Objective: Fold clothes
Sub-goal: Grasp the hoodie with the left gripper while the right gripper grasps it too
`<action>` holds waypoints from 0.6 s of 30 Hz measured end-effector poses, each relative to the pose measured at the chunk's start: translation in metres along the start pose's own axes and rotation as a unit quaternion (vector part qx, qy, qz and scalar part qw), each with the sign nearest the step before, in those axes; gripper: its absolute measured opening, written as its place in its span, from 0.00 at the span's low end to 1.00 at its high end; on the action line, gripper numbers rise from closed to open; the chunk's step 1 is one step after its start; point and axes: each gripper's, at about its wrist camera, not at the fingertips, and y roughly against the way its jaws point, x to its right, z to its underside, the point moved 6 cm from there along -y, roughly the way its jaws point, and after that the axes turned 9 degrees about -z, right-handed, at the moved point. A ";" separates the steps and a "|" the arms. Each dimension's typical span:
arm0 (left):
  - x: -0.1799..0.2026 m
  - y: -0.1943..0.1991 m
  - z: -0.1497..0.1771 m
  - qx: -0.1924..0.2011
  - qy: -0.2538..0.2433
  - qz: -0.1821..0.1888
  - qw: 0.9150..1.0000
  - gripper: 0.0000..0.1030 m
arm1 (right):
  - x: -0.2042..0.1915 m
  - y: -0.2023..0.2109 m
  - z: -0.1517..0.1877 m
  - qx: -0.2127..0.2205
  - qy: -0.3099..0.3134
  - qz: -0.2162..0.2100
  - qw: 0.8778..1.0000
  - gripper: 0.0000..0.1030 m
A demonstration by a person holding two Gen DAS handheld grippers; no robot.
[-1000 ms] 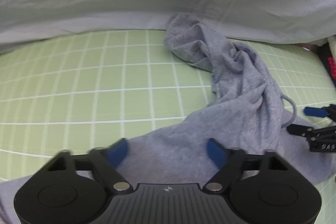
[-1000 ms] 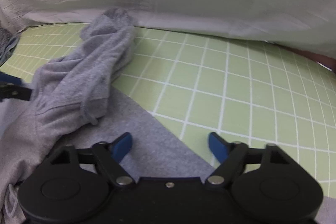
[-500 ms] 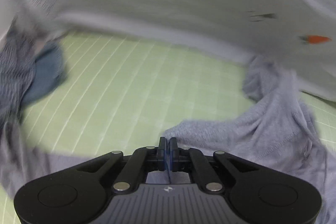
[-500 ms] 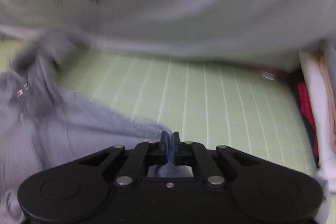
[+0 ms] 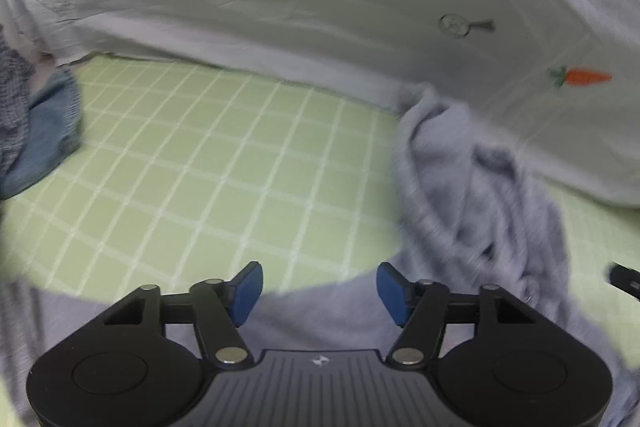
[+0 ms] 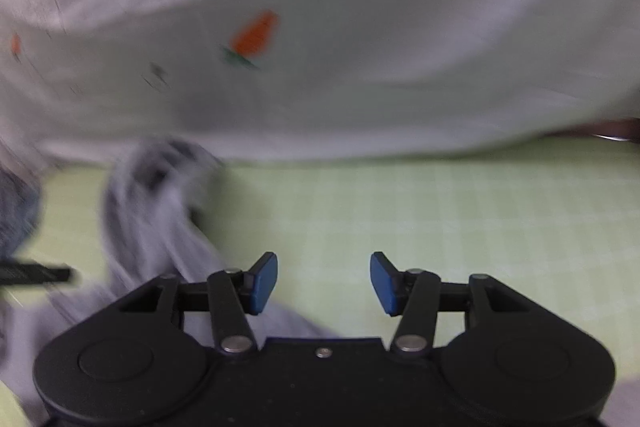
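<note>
1. Your left gripper points forward and down, its jaws opening, with nothing between the blue pads.
2. Your right gripper also tilts down, its jaws opening, the gap between its pads empty.
3. A black part of your left gripper shows at the left edge of your right wrist view.

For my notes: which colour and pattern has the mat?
Light green mat with white grid lines; left wrist view.

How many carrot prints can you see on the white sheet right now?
2. One carrot sits at the sheet's right, above the grey garment. A smaller orange mark, blurred, shows far left in the right wrist view. Folds may hide more.
</note>
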 end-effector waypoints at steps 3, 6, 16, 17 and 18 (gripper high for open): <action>0.016 -0.008 -0.017 0.005 0.006 0.030 1.000 0.71 | -0.019 -0.027 -0.023 0.012 -0.015 -0.052 0.998 0.64; 0.029 -0.021 -0.033 0.005 0.014 0.052 0.999 0.71 | -0.035 -0.058 -0.037 0.001 -0.028 -0.096 0.995 0.72; 0.035 -0.023 -0.074 0.026 0.029 0.055 0.998 0.06 | -0.017 -0.068 -0.055 0.009 -0.013 -0.026 1.000 0.09; 0.032 -0.010 -0.084 0.052 0.030 0.056 0.997 0.06 | -0.012 -0.048 -0.066 0.046 0.001 -0.002 0.999 0.09; 0.029 0.001 -0.093 0.072 0.037 0.059 0.995 0.06 | -0.008 -0.029 -0.076 0.076 0.006 0.015 0.997 0.09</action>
